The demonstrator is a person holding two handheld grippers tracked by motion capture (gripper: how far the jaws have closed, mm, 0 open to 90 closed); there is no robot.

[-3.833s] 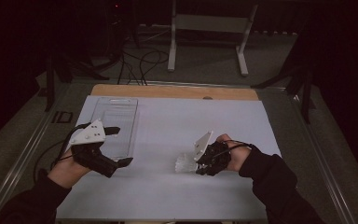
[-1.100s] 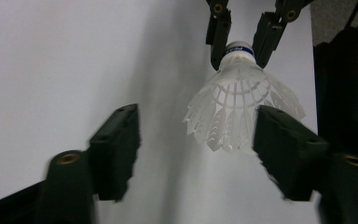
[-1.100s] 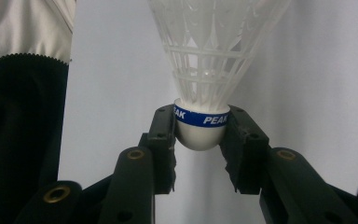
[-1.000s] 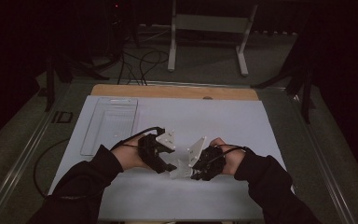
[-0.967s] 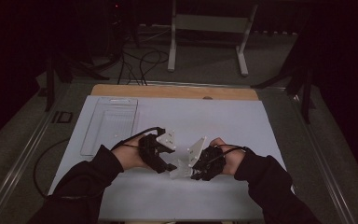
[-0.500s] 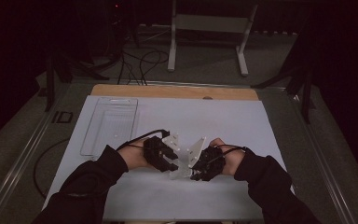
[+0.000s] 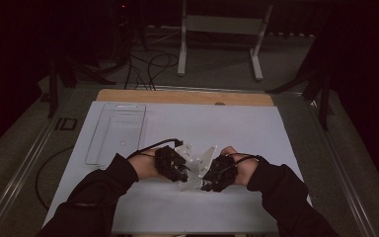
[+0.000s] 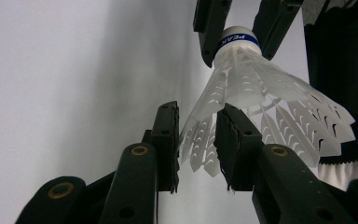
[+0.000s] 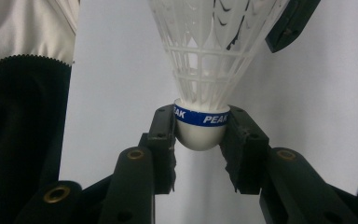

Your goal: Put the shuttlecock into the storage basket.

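Your left gripper, now moved in from beside the clear plastic tray, is closing on the white plastic shuttlecock skirt mid-table while your right gripper is clamping its blue-banded cork.

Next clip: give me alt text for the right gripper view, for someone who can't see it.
The right gripper clamps the rounded white cork of a plastic shuttlecock between its two black jaws, at a blue band reading PEAK. The white skirt fans upward, where a black jaw of the left gripper shows beside it, over a white table.
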